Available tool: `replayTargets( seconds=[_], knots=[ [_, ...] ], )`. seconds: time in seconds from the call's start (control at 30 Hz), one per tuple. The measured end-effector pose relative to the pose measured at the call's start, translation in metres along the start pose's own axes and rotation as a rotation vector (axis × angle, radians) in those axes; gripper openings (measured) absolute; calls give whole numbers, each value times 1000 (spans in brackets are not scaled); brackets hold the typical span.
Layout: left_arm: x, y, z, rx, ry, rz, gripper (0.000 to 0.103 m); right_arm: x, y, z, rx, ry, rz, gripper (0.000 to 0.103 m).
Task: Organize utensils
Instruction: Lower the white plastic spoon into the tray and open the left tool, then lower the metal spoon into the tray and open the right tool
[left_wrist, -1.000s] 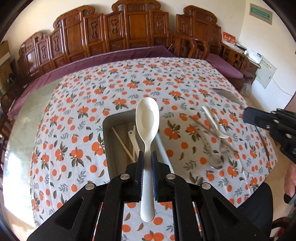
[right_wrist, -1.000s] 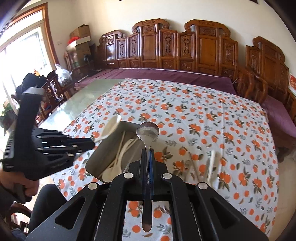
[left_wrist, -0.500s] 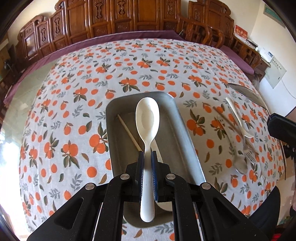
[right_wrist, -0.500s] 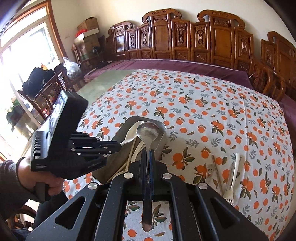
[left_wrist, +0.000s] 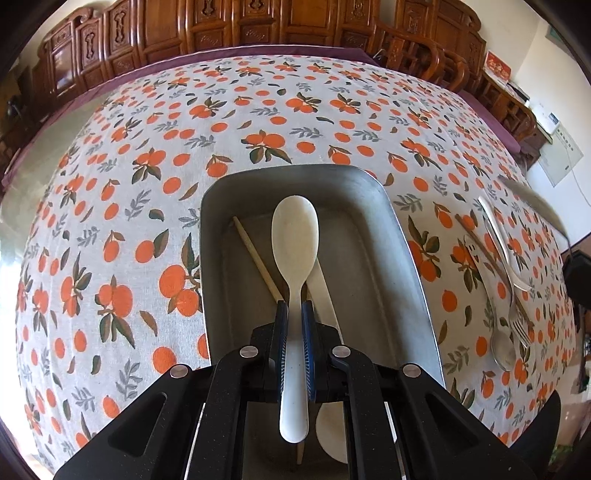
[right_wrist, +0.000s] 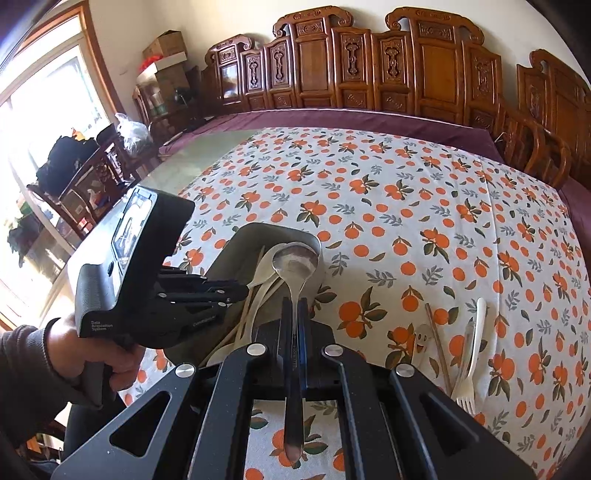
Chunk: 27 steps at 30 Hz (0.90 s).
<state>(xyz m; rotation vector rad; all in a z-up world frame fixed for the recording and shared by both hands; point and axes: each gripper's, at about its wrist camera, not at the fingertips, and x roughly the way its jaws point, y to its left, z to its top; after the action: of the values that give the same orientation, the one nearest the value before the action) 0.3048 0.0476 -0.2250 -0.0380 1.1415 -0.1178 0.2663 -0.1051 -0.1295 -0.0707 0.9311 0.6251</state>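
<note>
My left gripper (left_wrist: 294, 308) is shut on a white spoon (left_wrist: 294, 236), holding it by the handle over the grey metal tray (left_wrist: 402, 236), bowl pointing away. Under it in the tray lie a wooden chopstick (left_wrist: 255, 254) and another white utensil (left_wrist: 325, 295). My right gripper (right_wrist: 294, 306) is shut on a metal spoon (right_wrist: 295, 260), whose bowl hangs above the tray's (right_wrist: 255, 236) far right corner. The right wrist view also shows the left gripper (right_wrist: 221, 286), held by a hand, low over the tray. Loose utensils lie right of the tray: a white fork (right_wrist: 471, 354), a metal spoon (left_wrist: 502, 345), a chopstick (right_wrist: 437, 345).
The table wears a cloth with an orange-fruit print (left_wrist: 258, 110). Carved wooden chairs (right_wrist: 406, 62) line the far side. Beyond the table's left side in the right wrist view stand more chairs (right_wrist: 92, 181) and a window. The right gripper's tip (left_wrist: 576, 273) shows at the right edge of the left wrist view.
Both grippers have come down and forward toward the tray with their spoons. The white spoon now hangs over the tray's inside, and the metal spoon has reached the tray's far corner.
</note>
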Motion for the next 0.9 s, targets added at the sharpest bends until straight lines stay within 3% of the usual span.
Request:
replayTargets(
  seconds=[0.5,0.9],
  knots=[
    [-66,32,-30,-16,-110,15,8,44,27,2,-6,36,39,4],
    [-102,58,-42,-53,-161,31,8,107,45,8,15,115,28,4]
  ],
)
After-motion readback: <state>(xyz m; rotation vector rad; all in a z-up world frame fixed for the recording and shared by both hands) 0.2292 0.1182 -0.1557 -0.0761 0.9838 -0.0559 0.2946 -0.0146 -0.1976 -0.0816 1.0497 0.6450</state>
